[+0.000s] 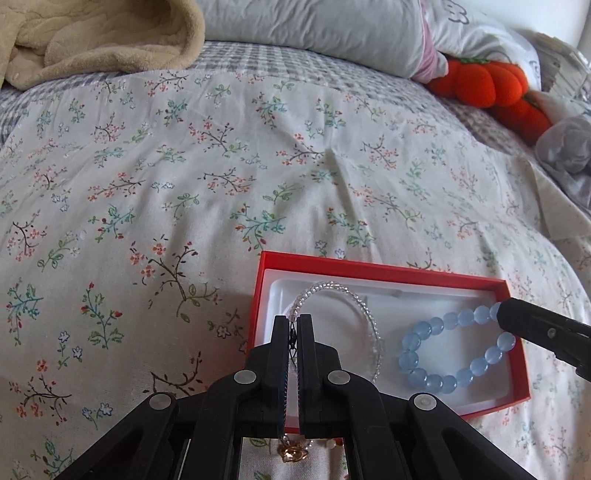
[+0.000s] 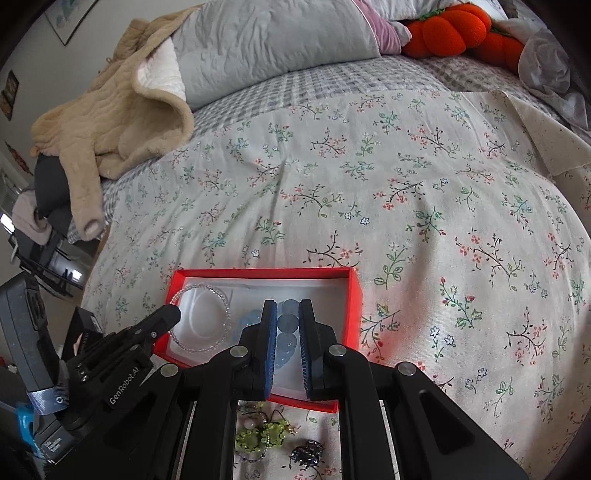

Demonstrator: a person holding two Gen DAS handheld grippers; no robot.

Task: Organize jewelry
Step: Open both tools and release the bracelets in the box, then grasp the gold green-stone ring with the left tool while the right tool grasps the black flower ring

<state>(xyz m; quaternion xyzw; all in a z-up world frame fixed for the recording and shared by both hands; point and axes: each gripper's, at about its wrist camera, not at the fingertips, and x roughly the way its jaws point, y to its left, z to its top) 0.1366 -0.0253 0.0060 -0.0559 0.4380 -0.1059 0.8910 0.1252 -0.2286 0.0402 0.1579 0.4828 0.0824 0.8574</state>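
Note:
A red box (image 1: pixel 369 266) with a white lining lies on the floral bedspread; it also shows in the right wrist view (image 2: pixel 354 314). In it lie a clear bead bracelet (image 1: pixel 354 291) (image 2: pixel 201 286) and a blue bead bracelet (image 1: pixel 436 380) (image 2: pixel 249 317). My left gripper (image 1: pixel 293 321) is shut on the clear bracelet's thin dark cord at the box's left end. My right gripper (image 2: pixel 287 308) has its jaws narrowly apart around the blue beads over the box's right part; its tip (image 1: pixel 506 310) shows in the left wrist view.
Loose jewelry lies on the bedspread in front of the box: a gold pendant (image 1: pixel 291 452), green bead pieces (image 2: pixel 258 435), a dark hair clip (image 2: pixel 306 456). A beige robe (image 2: pixel 110 122), grey pillows (image 2: pixel 266 40) and an orange plush (image 2: pixel 454 26) lie at the far side.

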